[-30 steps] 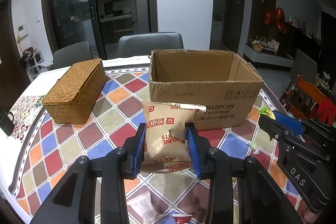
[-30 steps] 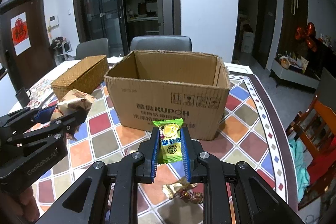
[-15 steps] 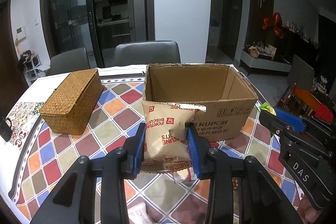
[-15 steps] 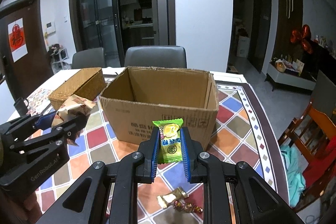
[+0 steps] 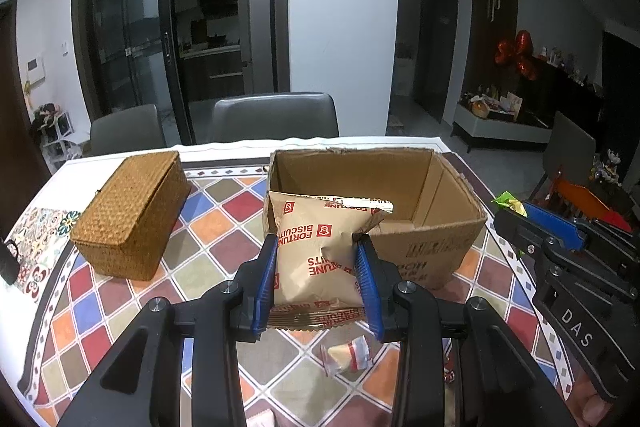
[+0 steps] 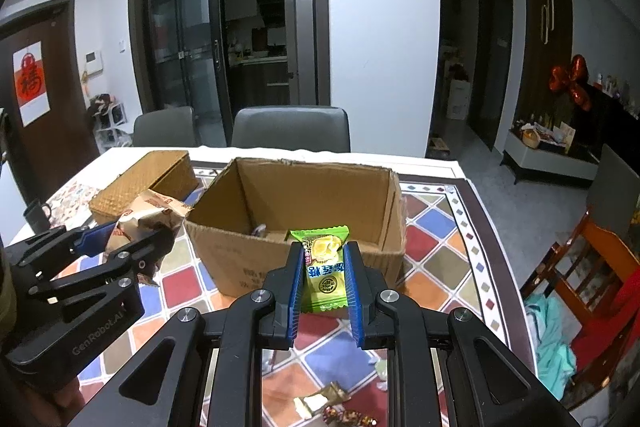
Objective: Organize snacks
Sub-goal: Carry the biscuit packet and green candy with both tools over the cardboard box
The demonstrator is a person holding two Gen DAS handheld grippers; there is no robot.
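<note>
crinkly biscuit bag (image 5: 320, 259) pinched in left tongs (image 5: 318, 281), green candy (image 6: 325, 273) in right tongs (image 6: 324, 285), short of cardboard box (image 5: 400, 183); could slip, landing outside.

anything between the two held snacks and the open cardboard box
Nothing visible. The biscuit bag in the left gripper and the green candy in the right gripper are both just short of the box's near wall, and its top is open.

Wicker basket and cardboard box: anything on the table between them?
No. Left wrist view shows only bare checkered tablecloth between the wicker basket and the cardboard box.
</note>
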